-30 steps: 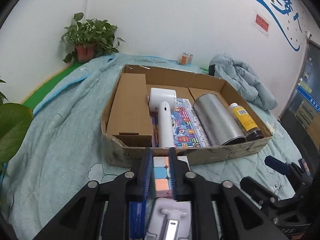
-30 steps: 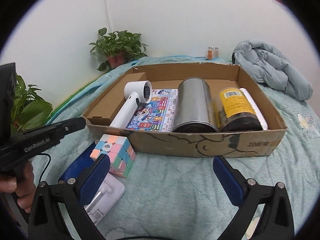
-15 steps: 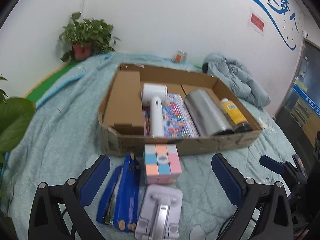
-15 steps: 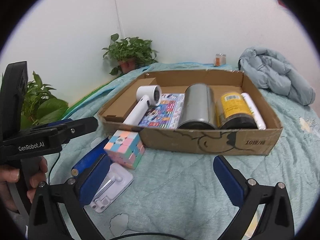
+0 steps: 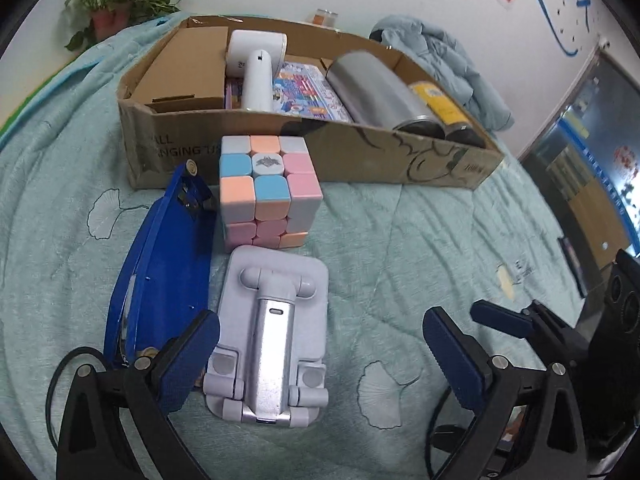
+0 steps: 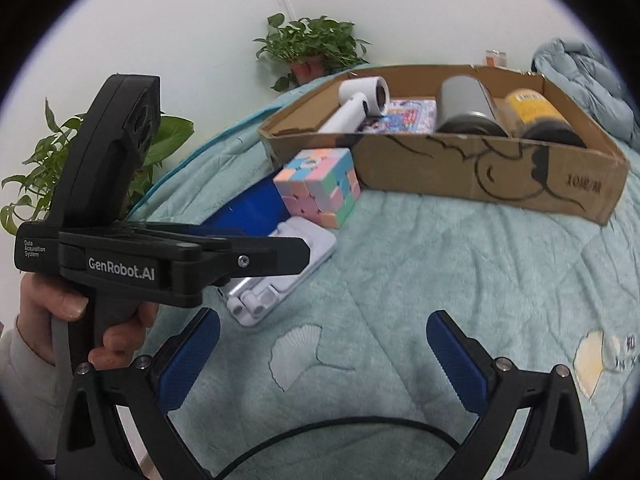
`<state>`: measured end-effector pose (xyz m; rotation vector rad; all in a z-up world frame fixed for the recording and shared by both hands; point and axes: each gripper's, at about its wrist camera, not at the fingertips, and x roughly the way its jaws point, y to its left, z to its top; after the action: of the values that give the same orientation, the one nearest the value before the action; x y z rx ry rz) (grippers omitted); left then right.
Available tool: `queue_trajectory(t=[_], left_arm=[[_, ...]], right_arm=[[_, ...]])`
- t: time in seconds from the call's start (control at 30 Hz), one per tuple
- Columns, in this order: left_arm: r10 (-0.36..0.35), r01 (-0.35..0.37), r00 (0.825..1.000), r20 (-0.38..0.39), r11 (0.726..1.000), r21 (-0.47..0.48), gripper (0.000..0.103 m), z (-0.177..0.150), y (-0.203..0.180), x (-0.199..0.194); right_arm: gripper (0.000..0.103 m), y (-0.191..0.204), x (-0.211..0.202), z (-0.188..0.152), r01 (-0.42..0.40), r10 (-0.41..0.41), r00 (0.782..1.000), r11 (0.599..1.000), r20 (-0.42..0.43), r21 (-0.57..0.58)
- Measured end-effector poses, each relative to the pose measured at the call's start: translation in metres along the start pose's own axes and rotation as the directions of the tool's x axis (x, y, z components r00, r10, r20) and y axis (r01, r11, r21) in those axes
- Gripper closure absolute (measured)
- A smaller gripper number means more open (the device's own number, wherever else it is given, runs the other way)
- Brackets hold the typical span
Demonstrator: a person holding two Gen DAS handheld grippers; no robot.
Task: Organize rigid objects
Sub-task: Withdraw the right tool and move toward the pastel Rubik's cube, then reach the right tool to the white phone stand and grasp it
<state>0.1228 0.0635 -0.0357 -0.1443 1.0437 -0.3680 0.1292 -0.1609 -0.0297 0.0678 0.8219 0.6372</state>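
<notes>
A pastel puzzle cube (image 5: 264,184) (image 6: 320,188) rests on the green quilt against the front wall of the cardboard box (image 5: 360,156) (image 6: 500,176). Just in front of it lies a white folding phone stand (image 5: 272,332) (image 6: 280,276), and a blue flat tool (image 5: 164,264) lies to the cube's left. My left gripper (image 5: 322,320) (image 6: 280,256) is open wide, tilted down over the stand, its left finger beside the stand's edge and nothing between the pads. My right gripper (image 6: 323,320) is open over bare quilt, to the right of these objects.
The box holds a white hair dryer (image 5: 256,68), a colourful flat pack (image 5: 308,92), a silver can (image 5: 380,96) and a yellow-labelled bottle (image 5: 440,108). A grey-blue jacket (image 6: 592,80) lies behind the box. Potted plants (image 6: 316,48) stand by the wall.
My left gripper let go of the cube, opened wide and dipped toward the phone stand. My right gripper opened slightly more and sank lower, bringing the left gripper close at its left.
</notes>
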Motion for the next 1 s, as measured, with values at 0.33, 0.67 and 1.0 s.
queue_trajectory(t=[0.33,0.67,1.0], left_arm=[[-0.054,0.048,0.993,-0.106,0.997,-0.06,0.002,0.006,-0.001,0.021],[-0.202,0.18,0.968,-0.146,0.972,-0.153,0.002,0.013,-0.024,0.027],[-0.313,0.291,0.945,-0.095,0.937,-0.195,0.003,0.01,-0.042,0.016]], right_arm=[[0.0,-0.019,-0.008,-0.009,0.016,-0.016,1.0,0.997,-0.001,0.072],[0.0,-0.033,-0.021,-0.026,-0.004,0.004,1.0,0.993,-0.002,0.117],[0.0,-0.024,-0.028,-0.032,0.02,-0.02,1.0,0.998,0.005,0.066]])
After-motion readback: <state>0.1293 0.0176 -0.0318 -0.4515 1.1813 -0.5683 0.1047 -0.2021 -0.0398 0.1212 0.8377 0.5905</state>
